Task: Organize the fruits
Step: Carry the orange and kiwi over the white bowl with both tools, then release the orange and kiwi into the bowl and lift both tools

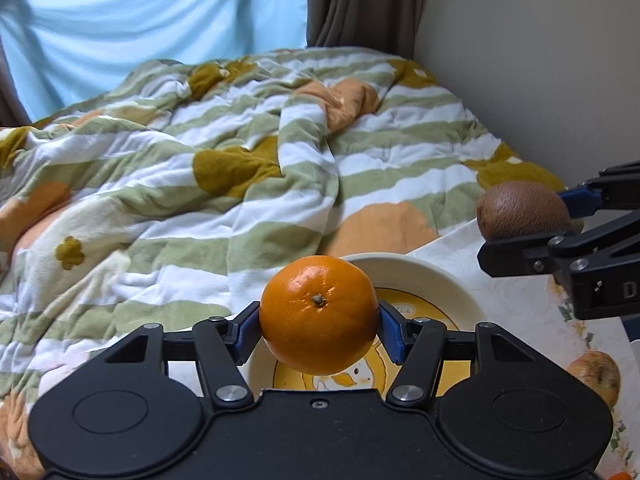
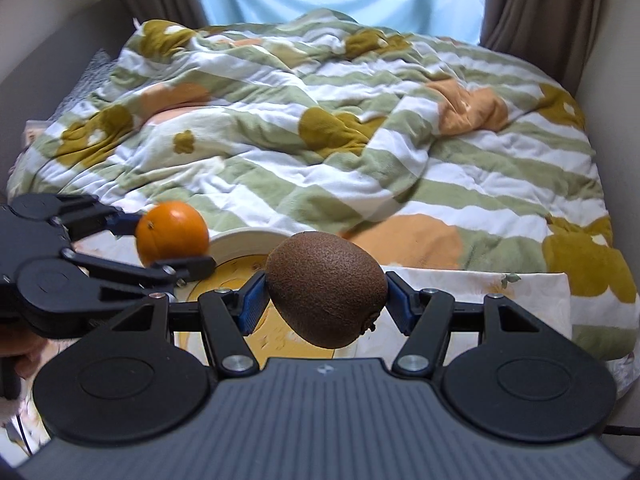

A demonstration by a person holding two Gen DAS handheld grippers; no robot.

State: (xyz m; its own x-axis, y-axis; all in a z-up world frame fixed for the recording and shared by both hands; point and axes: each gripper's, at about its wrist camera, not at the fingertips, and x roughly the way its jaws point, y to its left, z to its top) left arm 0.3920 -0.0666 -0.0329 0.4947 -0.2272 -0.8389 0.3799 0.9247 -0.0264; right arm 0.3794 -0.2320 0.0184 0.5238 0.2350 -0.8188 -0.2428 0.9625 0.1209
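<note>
My left gripper [image 1: 320, 330] is shut on an orange [image 1: 319, 314] and holds it above a cream plate with a yellow picture [image 1: 436, 280]. My right gripper [image 2: 326, 306] is shut on a brown kiwi [image 2: 326, 286] and holds it above the plate's right edge [image 2: 240, 236]. In the left wrist view the right gripper [image 1: 560, 224] and kiwi [image 1: 524, 210] show at the right. In the right wrist view the left gripper [image 2: 160, 240] and orange [image 2: 172, 236] show at the left.
The plate stands on a white floral tablecloth [image 1: 516, 304] with printed fruit. Behind it lies a bed with a rumpled green-and-white striped blanket [image 1: 200, 160]. A wall [image 1: 520, 60] is at the right, with curtains [image 1: 360, 0] and a blue window cover behind.
</note>
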